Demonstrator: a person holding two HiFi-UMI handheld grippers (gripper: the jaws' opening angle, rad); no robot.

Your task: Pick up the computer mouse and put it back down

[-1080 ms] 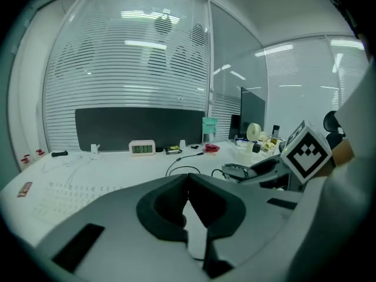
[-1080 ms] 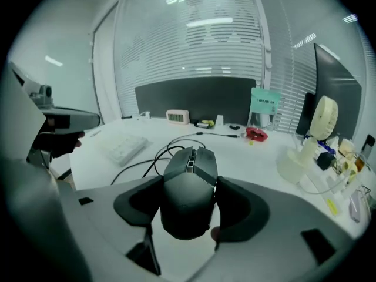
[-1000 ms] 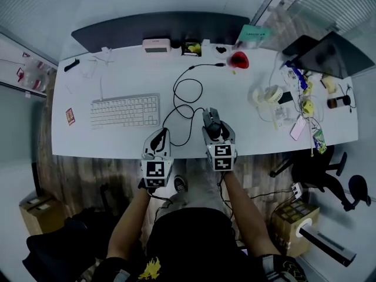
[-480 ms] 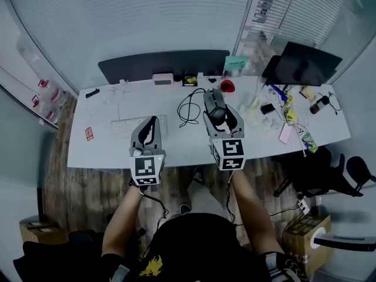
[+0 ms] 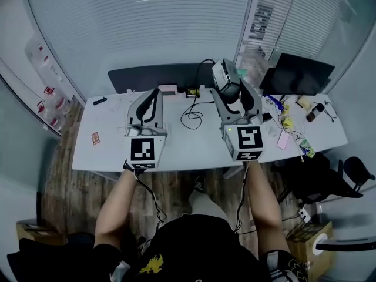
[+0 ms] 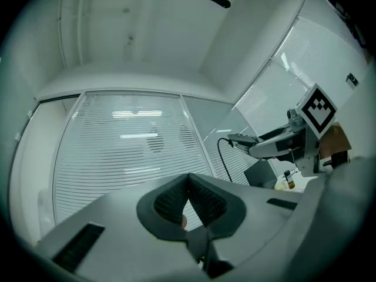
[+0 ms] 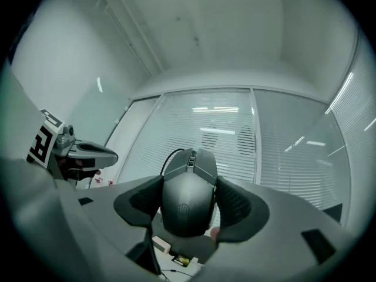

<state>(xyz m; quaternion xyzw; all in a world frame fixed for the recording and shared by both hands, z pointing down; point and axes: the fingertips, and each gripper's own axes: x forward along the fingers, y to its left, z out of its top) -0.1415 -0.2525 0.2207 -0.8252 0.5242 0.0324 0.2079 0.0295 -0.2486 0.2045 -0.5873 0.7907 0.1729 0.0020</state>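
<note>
Right gripper (image 5: 232, 93) pinches the computer mouse (image 7: 187, 195) by its sides, high above the white desk (image 5: 176, 151) (its cable (image 5: 191, 120) trails down). Left gripper (image 5: 151, 98) has its jaws pressed together, empty. Pick-up done; set-down remains.

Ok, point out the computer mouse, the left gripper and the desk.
computer mouse (image 7: 187, 201): right gripper view, its top shell.
left gripper (image 6: 188, 181): left gripper view, where the shut jaws meet.
desk (image 5: 111, 128): head view, bare left part.
</note>
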